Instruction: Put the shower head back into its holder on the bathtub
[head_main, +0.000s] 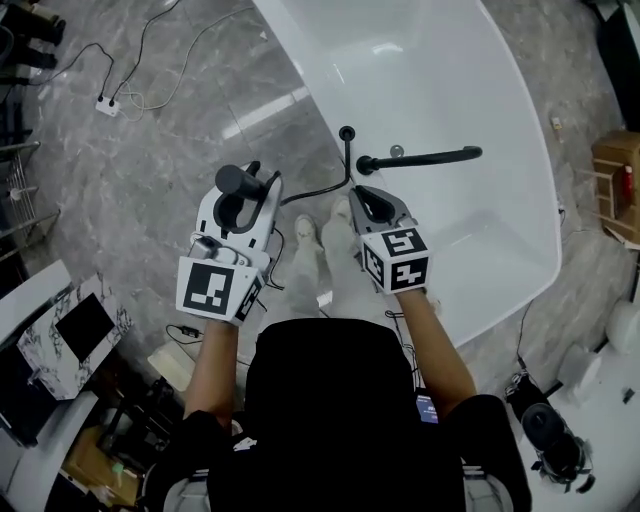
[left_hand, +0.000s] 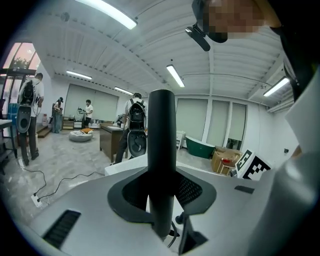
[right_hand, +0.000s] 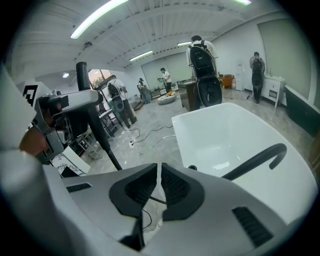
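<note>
The left gripper (left_hand: 161, 193) has its jaws clenched on the black shower head (left_hand: 162, 145). The handle stands upright between the 2 dark pads and rises well above them. In the head view this gripper sits over the grey marble floor (head_main: 180, 130), to the left of the white bathtub (head_main: 470, 90) and clear of its rim, so the shower head is in the gripper and not on the tub.

A thin black hose (head_main: 320, 188) curves from under the left gripper toward the tub and climbs to a small round black fitting (head_main: 347, 133) at the rim. Whether that fitting is the holder cannot be told.

Just right of the fitting, a long black spout (head_main: 425, 157) reaches out over the basin. Its hooked end shows in the right gripper view.

The right gripper (right_hand: 159, 186) has its jaws drawn together with only a narrow slit between the pads, and it grasps nothing. It hangs near the tub's near rim, just beside the base of the spout and tilted downward. The 2 grippers are near each other, and the person's shoes (head_main: 306, 232) show on the floor between them.

A white power strip (head_main: 107, 104) with trailing cables lies on the floor well to the left. Several people (left_hand: 136, 127) stand in the room beyond, near a green tub (left_hand: 202, 147) and a cardboard box (left_hand: 225, 159).
</note>
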